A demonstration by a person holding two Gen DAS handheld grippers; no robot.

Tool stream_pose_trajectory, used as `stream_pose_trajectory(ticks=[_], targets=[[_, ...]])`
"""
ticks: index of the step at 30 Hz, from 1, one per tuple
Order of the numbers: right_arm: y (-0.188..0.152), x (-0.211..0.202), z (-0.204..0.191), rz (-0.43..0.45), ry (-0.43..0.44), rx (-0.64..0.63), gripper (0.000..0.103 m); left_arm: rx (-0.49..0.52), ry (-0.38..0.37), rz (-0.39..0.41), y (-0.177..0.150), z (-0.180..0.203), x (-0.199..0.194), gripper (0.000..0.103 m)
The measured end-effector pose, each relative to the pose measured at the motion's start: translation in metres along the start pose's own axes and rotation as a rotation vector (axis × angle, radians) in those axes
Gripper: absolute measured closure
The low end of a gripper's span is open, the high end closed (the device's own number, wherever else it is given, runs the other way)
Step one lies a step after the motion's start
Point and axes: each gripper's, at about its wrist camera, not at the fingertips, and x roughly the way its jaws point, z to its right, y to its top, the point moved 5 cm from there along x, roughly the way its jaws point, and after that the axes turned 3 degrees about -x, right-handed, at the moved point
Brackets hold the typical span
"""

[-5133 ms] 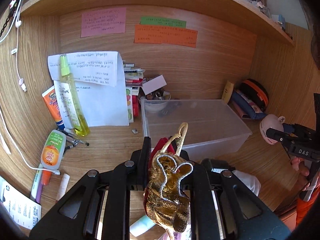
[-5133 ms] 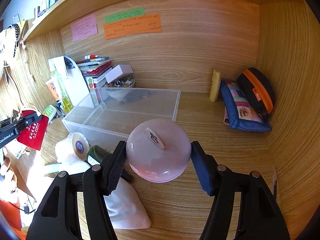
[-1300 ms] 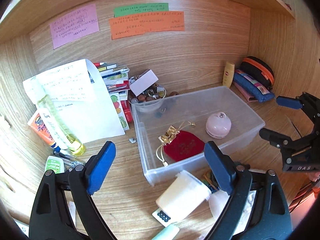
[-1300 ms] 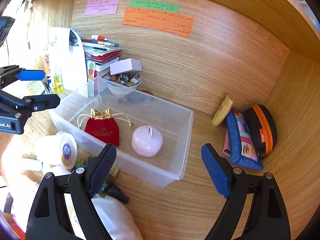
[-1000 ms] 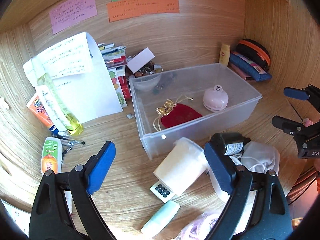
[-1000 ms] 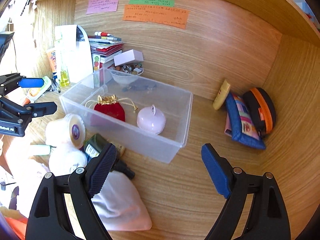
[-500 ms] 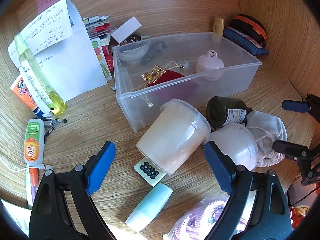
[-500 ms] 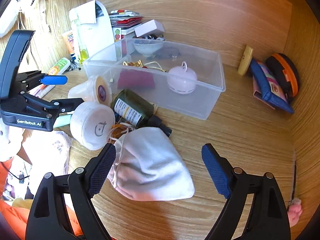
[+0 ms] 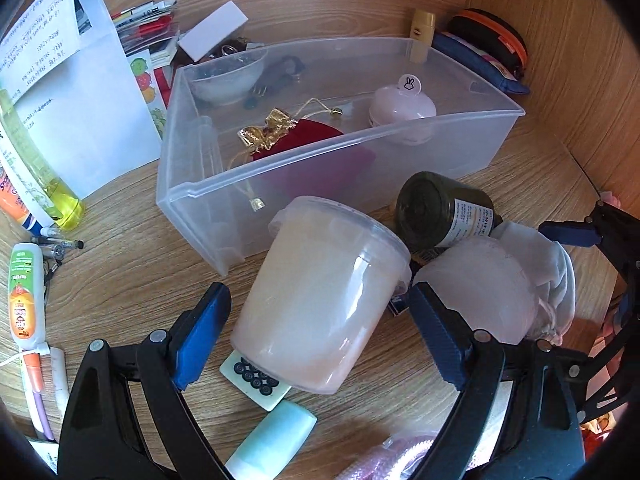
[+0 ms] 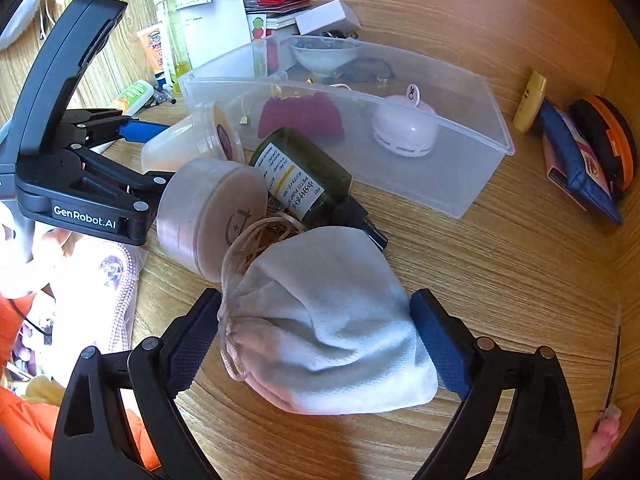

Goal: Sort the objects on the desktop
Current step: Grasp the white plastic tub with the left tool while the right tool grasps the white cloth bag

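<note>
A clear plastic bin holds a red pouch and a pink round case. My left gripper is open, its jaws on either side of a translucent lidded tub lying on its side. My right gripper is open, its jaws on either side of a white drawstring pouch. A second white round jar and a dark green bottle lie between them.
Tubes, pens and a yellow spray bottle lie left, by white paper. A small tile and mint tube sit near the front edge. Pencil cases lie at the right wall. A bowl stands behind the bin.
Both grippers have moved down and forward to the desk. The tub now sits between the left jaws and the white pouch between the right jaws. Both stay open.
</note>
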Motion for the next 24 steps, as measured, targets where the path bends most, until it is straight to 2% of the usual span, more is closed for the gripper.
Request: stream_pose_trajectory(ticks=[7,10,11,14,16,19,22,24], targets=[[-0.006,0.006,0.008,-0.020,0.049,0.038,0.008,0.022,0.005,0.008,0.003,0.001,0.007,0.012],[-0.007,0.005,0.008,-0.012,0.054,0.033,0.011,0.015,0.020,0.022,0.004,-0.004,0.005,0.022],[-0.007,0.004,0.007,-0.008,0.052,0.025,0.012,0.014,0.024,0.025,0.005,-0.005,0.005,0.022],[-0.009,0.000,0.008,0.007,0.044,0.015,0.022,0.001,0.031,0.041,0.004,-0.009,0.003,0.022],[-0.009,-0.003,0.011,0.014,0.047,0.026,0.033,-0.002,0.044,0.051,0.003,-0.010,0.002,0.023],[-0.010,-0.008,0.018,0.025,0.062,0.051,0.042,0.004,0.074,0.085,0.003,-0.010,-0.005,0.030],[-0.010,-0.013,0.022,0.038,0.057,0.065,0.046,-0.008,0.081,0.110,0.003,-0.012,-0.012,0.036],[-0.008,-0.016,0.024,0.049,0.047,0.075,0.049,-0.022,0.068,0.113,0.003,-0.015,-0.013,0.036]])
